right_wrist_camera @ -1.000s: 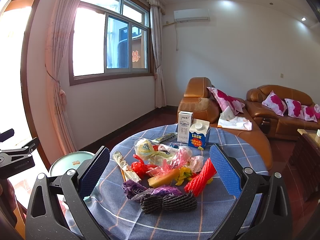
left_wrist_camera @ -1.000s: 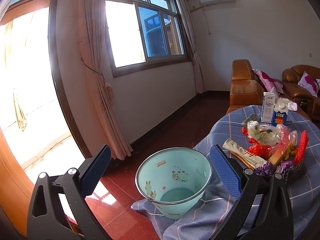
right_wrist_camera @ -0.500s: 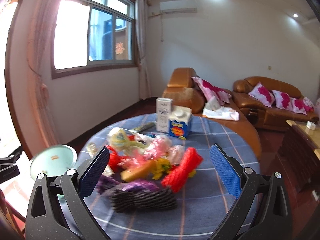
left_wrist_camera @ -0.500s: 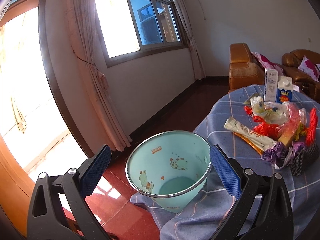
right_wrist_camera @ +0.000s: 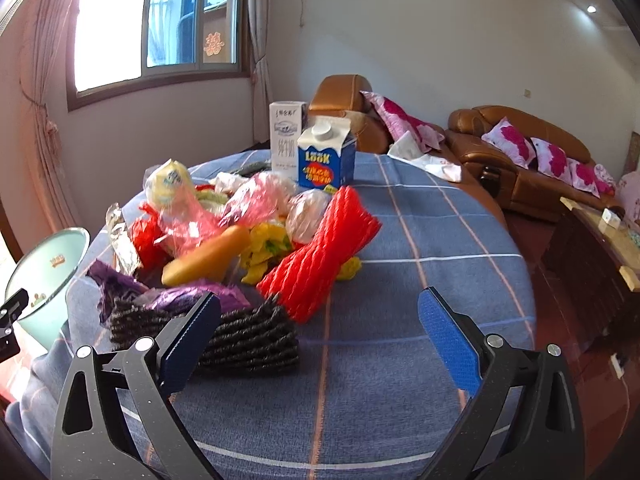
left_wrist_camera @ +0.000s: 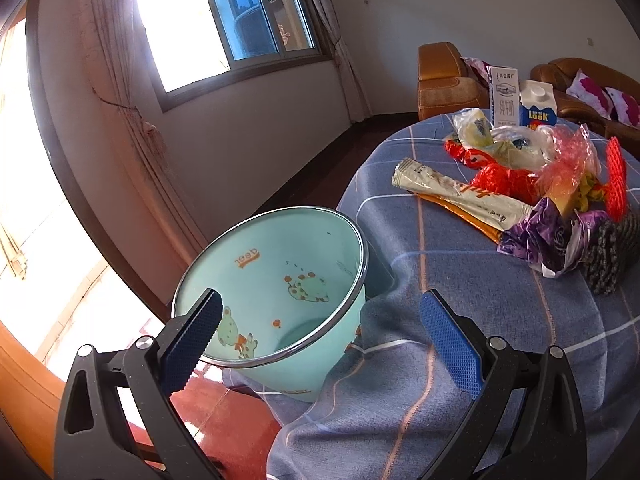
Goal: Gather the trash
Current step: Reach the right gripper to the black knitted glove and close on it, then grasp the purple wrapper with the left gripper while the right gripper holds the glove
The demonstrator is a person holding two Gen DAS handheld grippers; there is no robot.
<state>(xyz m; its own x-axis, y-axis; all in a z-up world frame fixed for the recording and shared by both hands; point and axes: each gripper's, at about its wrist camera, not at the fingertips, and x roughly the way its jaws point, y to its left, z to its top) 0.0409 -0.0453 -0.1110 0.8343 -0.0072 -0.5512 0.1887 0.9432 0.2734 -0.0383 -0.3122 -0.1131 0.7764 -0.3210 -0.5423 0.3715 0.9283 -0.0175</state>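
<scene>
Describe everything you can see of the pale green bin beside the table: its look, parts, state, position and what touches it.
The bin is a pale mint bucket, plastic by the look, with a shiny metal rim. Its inner wall carries cartoon animals and the orange word "deer". It looks empty. It appears tilted, mouth towards the left tool, at the table's edge, with the hanging blue checked tablecloth pressed against its side. The open left tool's fingers frame it without gripping.

**Bright living room, sun pouring in**

White plaster walls point(right_wrist_camera: 440, 40), glossy dark red floor point(left_wrist_camera: 224, 404). A brown-framed sliding window point(right_wrist_camera: 160, 24) with pale pinkish curtains point(left_wrist_camera: 132, 92) tied back. Tan leather sofas point(right_wrist_camera: 520, 148) hold pink floral cushions point(right_wrist_camera: 512, 142). A recessed ceiling spotlight point(right_wrist_camera: 591, 9) glows.
</scene>
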